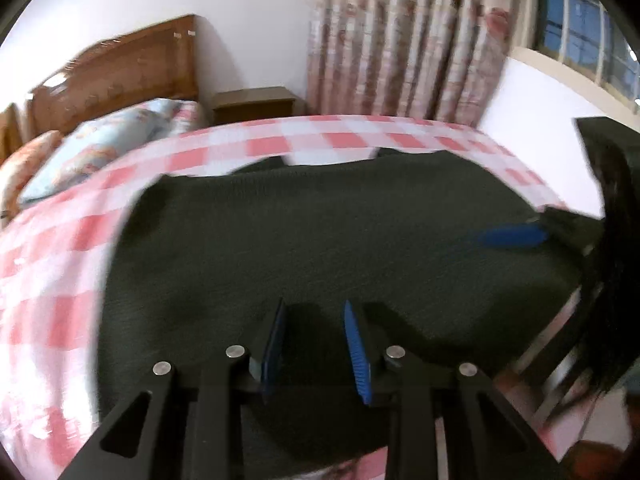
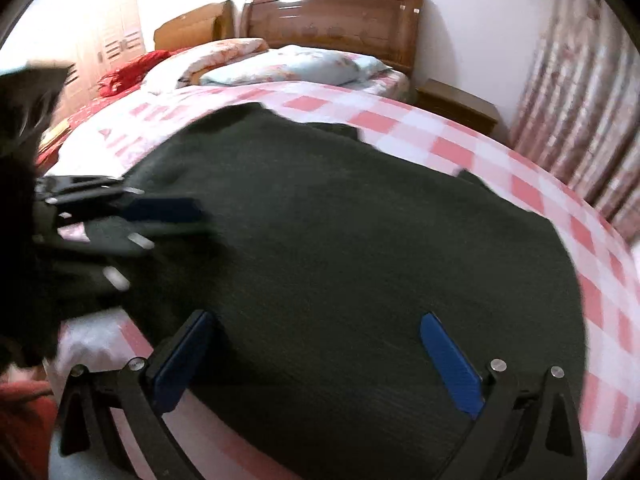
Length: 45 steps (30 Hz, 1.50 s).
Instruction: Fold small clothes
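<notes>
The left gripper [image 1: 316,344] is seen with its blue-padded fingers [image 1: 357,354] slightly apart, nothing between them, poised over the near part of the dark green knitted garment [image 1: 320,240]. The right gripper [image 2: 316,360] is seen with fingers [image 2: 450,364] spread wide, likewise empty, above the same garment [image 2: 340,260]; whether either touches the cloth cannot be told.

The garment is laid out flat on the bed, over a pink-and-white checked sheet [image 1: 48,264], and covers most of the near part of the bed. Two small projections at its far edge are visible, possibly shoulders or straps; blur prevents certainty.

Handling judgement: a soft, limp, ribbed knit, light to moderate in weight, with a grippy surface unlikely to slip from ribbed pads. It is expected to drape and stretch rather than hold shape, so a pinch through a hem or corner is advised, one at each side, lifted together to keep the fold line straight. No fragility is expected.

A wooden headboard [image 2: 332,12], a pale blue pillow [image 2: 296,66] and a floral curtain [image 1: 404,40] are noted beyond.
</notes>
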Tool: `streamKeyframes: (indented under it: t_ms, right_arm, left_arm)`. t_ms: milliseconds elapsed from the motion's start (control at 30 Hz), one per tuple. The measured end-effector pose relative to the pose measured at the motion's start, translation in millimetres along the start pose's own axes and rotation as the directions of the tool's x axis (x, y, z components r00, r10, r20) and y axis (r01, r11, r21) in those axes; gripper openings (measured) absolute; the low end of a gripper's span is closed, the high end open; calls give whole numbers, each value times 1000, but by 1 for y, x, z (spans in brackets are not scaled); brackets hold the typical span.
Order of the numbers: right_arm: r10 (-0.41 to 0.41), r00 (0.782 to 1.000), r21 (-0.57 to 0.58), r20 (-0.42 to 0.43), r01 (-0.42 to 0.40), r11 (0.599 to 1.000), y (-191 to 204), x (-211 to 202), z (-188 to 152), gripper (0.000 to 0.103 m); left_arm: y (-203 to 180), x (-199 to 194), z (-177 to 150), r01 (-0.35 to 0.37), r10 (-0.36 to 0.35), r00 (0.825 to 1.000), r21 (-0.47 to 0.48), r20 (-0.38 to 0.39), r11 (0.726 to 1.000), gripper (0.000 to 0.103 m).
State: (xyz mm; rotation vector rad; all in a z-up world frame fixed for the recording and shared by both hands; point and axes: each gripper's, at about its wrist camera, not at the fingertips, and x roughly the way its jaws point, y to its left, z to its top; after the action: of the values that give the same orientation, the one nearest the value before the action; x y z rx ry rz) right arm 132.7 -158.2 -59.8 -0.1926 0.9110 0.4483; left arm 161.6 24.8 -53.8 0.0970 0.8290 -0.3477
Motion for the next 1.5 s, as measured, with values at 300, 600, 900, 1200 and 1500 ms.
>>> streamKeyframes:
  t_ms: [300, 600, 900, 1200, 1500]
  right_arm:
    - [-76, 997, 129, 4, 75, 989, -37, -21, -24, 103]
    - [-44, 999, -82, 13, 45, 996, 33, 1, -21, 103]
    - [-105, 994, 76, 25, 103, 992, -36, -35, -56, 103]
    - [-28, 995, 182, 96, 10, 983, -21, -38, -42, 103]
    - [-199, 979, 41, 40, 198, 979, -5, -22, -51, 103]
  left_arm:
    - [42, -26, -24, -19, 22, 999, -110, 28, 994, 31]
    - [-29, -9, -19, -66, 59, 997, 116, 58, 991, 35]
    - [37, -30, -41, -111, 112, 993, -36, 39, 993, 51]
    - [19, -36, -22, 44, -36, 997, -109, 76, 993, 47]
    - [-12, -17, -33, 8, -13, 998, 76, 68, 997, 53]
